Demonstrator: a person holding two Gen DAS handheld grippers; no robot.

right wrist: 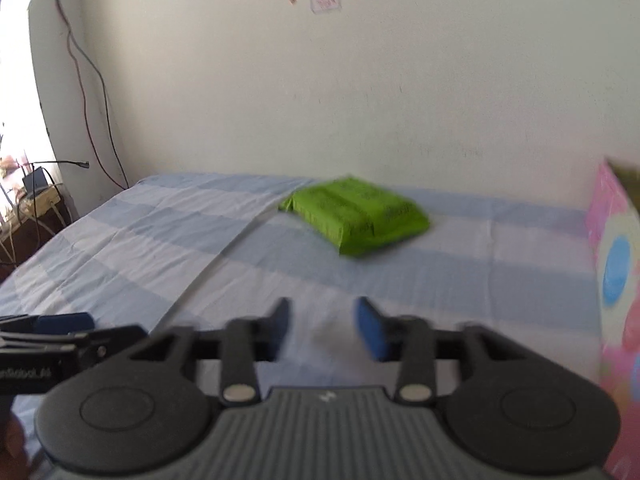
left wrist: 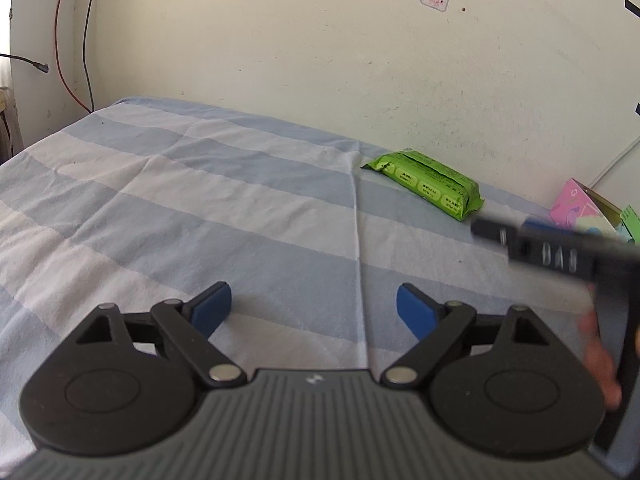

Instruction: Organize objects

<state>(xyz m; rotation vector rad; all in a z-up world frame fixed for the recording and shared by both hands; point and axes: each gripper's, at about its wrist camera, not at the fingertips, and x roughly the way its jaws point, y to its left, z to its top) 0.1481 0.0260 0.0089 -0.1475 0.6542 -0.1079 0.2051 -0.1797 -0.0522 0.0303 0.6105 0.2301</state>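
Both the left gripper (left wrist: 314,308) and right gripper (right wrist: 324,328) hang open and empty, so the soft green plastic packet (right wrist: 354,216) lies unsorted beside the pink cardboard box (right wrist: 616,280).

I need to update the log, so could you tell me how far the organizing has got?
Nothing looks done yet: the green packet lies loose on the striped sheet, apart from the pink box. The left gripper and right gripper are open and empty.
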